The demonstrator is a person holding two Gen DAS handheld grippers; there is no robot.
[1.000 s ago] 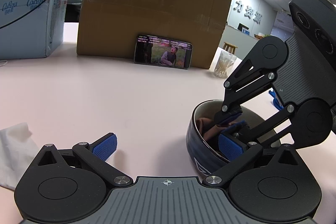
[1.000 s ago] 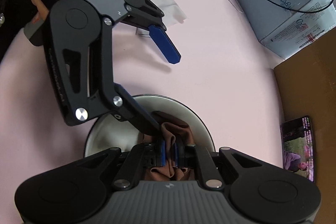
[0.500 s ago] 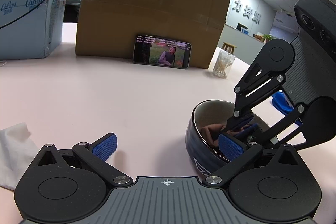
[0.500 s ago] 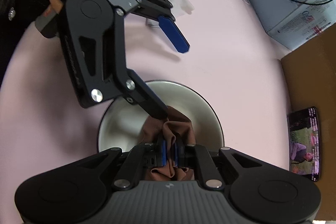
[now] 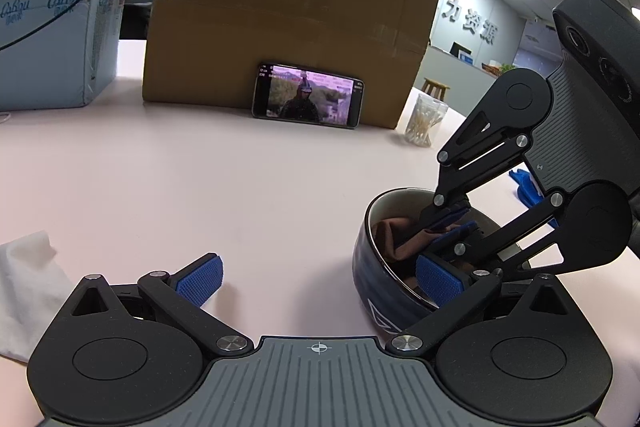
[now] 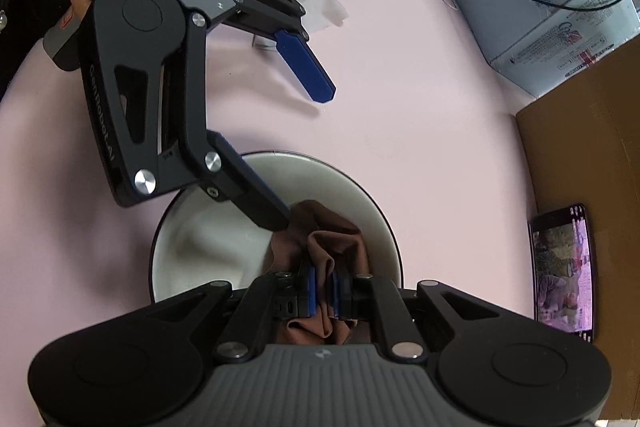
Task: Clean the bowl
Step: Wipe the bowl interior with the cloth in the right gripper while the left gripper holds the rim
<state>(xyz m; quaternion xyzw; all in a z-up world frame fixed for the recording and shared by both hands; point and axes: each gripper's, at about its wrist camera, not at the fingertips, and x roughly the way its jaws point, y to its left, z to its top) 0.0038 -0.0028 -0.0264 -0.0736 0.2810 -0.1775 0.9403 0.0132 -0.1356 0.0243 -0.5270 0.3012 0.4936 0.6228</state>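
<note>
A: Inside the bowl (image 6: 372, 227), right under the right gripper (image 6: 324, 293), sits the brown cloth (image 6: 336, 243). The jaws are pinched nearly together on a fold of it, pointing steeply down into the bowl.

B: And the bowl itself?

A: On the pink table (image 6: 400, 107), at the right of the left gripper (image 5: 320, 279). That gripper is spread wide and holds nothing; one finger reaches over the near rim into the bowl, the other stands outside on the table side, well apart from the wall.

B: So the rim lies between the left fingers?

A: It looks so, but they are not pinching it. The right one is the working hand; I judge that the wipe runs around the inner wall, with bare white surface lying left of the cloth.

B: Risk?

A: The bowl may slide, being unclamped.
</note>
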